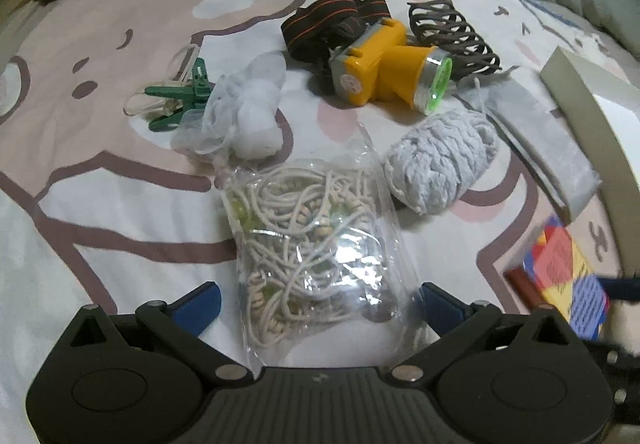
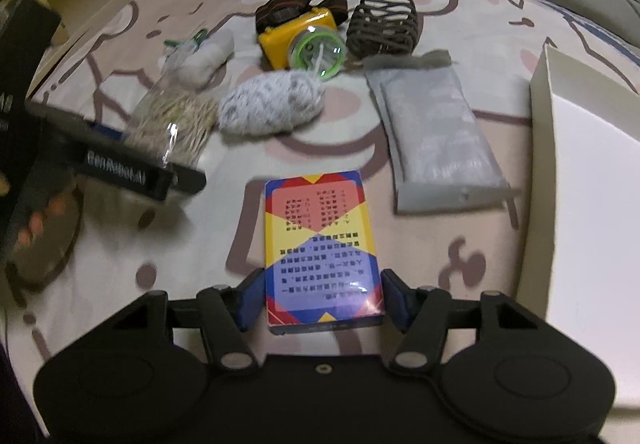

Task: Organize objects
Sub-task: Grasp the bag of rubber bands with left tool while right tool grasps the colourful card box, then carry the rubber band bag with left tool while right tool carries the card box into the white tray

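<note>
Right gripper (image 2: pixel 323 300) half-closed around colourful card box (image 2: pixel 320 244), blue pads at both long sides, contact not clear. Left gripper (image 1: pixel 320 304) wide open, straddling clear bag of cord and beads (image 1: pixel 316 240), pads apart from bag. Beyond bag: grey yarn ball (image 1: pixel 440 160) to right, white mesh pouch (image 1: pixel 244 112) and green clips (image 1: pixel 180 96) to left. Farther out: yellow headlamp (image 1: pixel 384 72), brown wire basket (image 1: pixel 452 36), grey sachet (image 2: pixel 436 128). White box (image 2: pixel 592 180) far right. All on cartoon bedsheet (image 1: pixel 100 164).
</note>
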The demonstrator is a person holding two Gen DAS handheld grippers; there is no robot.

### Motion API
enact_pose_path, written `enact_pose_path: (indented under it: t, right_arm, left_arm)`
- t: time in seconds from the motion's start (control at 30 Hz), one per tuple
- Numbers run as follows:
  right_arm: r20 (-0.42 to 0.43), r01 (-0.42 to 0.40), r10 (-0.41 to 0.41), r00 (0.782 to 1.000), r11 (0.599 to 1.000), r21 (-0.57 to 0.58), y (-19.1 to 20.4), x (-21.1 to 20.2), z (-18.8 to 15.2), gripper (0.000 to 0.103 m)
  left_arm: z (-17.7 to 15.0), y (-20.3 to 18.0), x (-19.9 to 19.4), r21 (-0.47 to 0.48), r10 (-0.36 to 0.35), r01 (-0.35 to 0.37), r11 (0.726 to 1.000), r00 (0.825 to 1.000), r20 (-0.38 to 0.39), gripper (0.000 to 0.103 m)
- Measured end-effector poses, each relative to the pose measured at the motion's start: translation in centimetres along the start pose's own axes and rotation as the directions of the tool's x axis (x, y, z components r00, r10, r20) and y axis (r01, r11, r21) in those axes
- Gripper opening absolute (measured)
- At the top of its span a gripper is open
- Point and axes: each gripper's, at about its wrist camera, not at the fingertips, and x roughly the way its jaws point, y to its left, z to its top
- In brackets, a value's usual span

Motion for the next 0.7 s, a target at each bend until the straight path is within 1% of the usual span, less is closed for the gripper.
enact_pose_path:
  t: [0.03, 0.07, 0.17, 0.23, 0.33, 0.43, 0.6, 0.7]
  right_arm:
    - [-0.005, -0.001, 0.001, 1.0, 1.0, -0.001, 0.0, -0.2, -0.4, 0.062]
    - [-0.012, -0.002, 0.002, 1.0, 1.0, -0.001, 0.0, -0.4, -0.8, 0.062]
    - [-0.044, 0.003, -0.003, 0.999, 1.0, 0.006, 0.2, -1.1, -2.1, 0.062]
    - [-0.058, 0.0, 0.0, 0.998, 1.0, 0.004, 0.3, -1.5, -2.9, 0.062]
    - [-0.078, -0.005, 0.005, 0.997, 1.0, 0.003, 0.3, -2.1, -4.0, 0.062]
    - [-0.093, -0.007, 0.008, 0.996, 1.0, 0.002, 0.2, -2.8, -4.9, 0.061]
    - [-0.115, -0.012, 0.011, 0.993, 1.0, -0.004, 0.0, -3.3, -5.7, 0.061]
    - [-0.133, -0.014, 0.012, 0.991, 1.0, -0.009, 0.1, -3.5, -6.0, 0.061]
  left_arm:
    - [-0.2, 0.2, -0.3, -0.012, -0.005, 0.005, 1.0, 1.0, 0.009, 0.098]
    - [-0.3, 0.2, -0.4, -0.02, -0.003, 0.003, 1.0, 1.0, 0.017, 0.093]
    - [-0.4, 0.5, -0.8, -0.034, 0.007, -0.006, 0.999, 0.999, 0.034, 0.083]
    - [-0.6, 0.6, -1.1, -0.027, -0.003, 0.004, 1.0, 0.999, 0.037, 0.083]
    - [-1.1, 0.3, -1.5, 0.002, -0.02, 0.02, 1.0, 1.0, 0.02, 0.083]
    - [-2.0, -0.4, -2.2, 0.047, -0.05, 0.051, 0.998, 0.999, -0.02, 0.083]
    - [-3.6, -1.3, -3.3, 0.112, -0.077, 0.087, 0.99, 0.993, -0.09, 0.083]
    - [-4.2, -1.9, -3.8, 0.141, -0.093, 0.11, 0.984, 0.989, -0.119, 0.088]
